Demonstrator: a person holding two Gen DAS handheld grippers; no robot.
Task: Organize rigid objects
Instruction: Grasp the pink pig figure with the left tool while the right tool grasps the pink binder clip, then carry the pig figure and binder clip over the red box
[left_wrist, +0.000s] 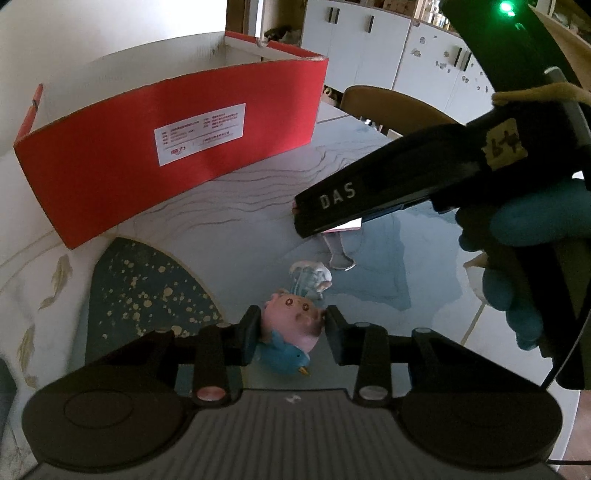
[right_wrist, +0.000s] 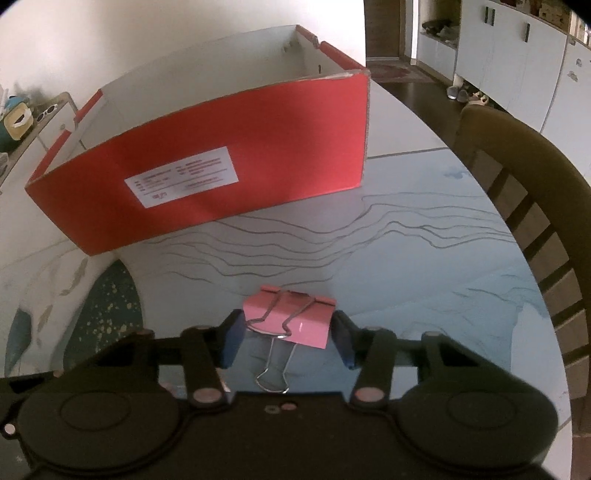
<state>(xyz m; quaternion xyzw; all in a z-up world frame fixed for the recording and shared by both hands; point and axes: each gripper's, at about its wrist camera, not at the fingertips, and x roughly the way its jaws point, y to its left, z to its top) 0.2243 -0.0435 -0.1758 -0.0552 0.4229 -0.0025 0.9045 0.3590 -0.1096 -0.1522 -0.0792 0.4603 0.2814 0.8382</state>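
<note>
A small pig figurine (left_wrist: 295, 321) with a pink head and blue body sits on the glossy table, and my left gripper (left_wrist: 293, 325) is shut on it, a pad pressed against each side of the head. A pink binder clip (right_wrist: 291, 319) with its wire handles folded toward the camera lies between the pads of my right gripper (right_wrist: 288, 336), which touch both its ends. In the left wrist view the right gripper (left_wrist: 321, 225) slants in from the upper right, held by a blue-gloved hand (left_wrist: 517, 258). An open red cardboard box (right_wrist: 207, 177) (left_wrist: 166, 147) stands beyond both.
A small pale translucent figurine (left_wrist: 310, 277) rests just behind the pig. A wooden chair (right_wrist: 524, 192) stands at the table's right edge. The patterned table (right_wrist: 406, 258) curves away on the right. White cabinets (left_wrist: 388, 44) line the far wall.
</note>
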